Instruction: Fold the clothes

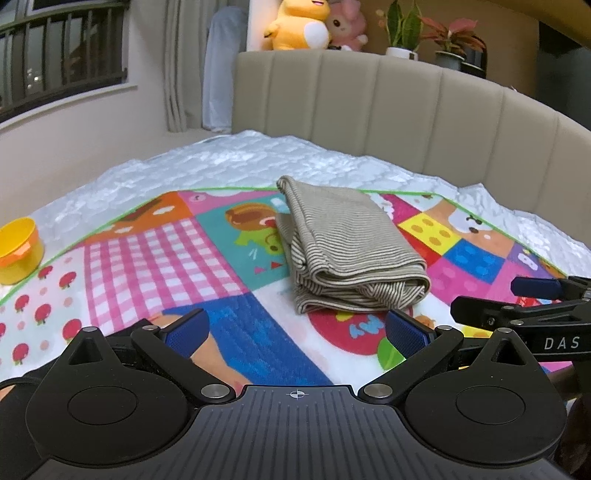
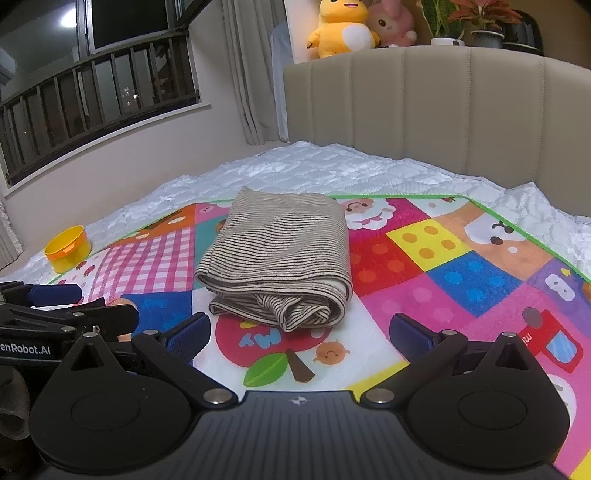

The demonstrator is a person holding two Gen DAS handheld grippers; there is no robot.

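1. A striped garment (image 1: 347, 243), in thin grey and cream stripes, lies folded into a thick rectangular bundle on a colourful play mat (image 1: 162, 254).
2. The bundle sits near the middle of the mat, toward its far edge. Its rolled, layered end faces the cameras and its flat top slopes away toward the headboard (image 1: 388, 103).
3. The mat is printed with patchwork squares: pink check, strawberries, blue, yellow with orange dots, and cartoon animals. It has a thin green border and is spread over a white quilted mattress (image 1: 240, 151).
4. The left gripper (image 1: 295, 334) is low over the near part of the mat, just short of the garment. Its two blue-padded fingers are spread wide apart and nothing is between them.
5. The right gripper (image 2: 299, 334) hangs beside it, also close to the bundle's near end. Its jaws are spread wide as well and grip nothing.
6. Each camera catches the other gripper at the edge of its view, so the two tools sit side by side.
7. A yellow tub (image 1: 18, 251) with an orange rim stands on the mattress, well to the left of the garment, at the mat's edge.
8. Behind the beige padded headboard sit a yellow plush toy (image 1: 299, 24), a pink plush toy (image 1: 347, 26) and potted plants (image 1: 402, 31).
9. A window with dark railings (image 2: 92, 88) fills the left wall.
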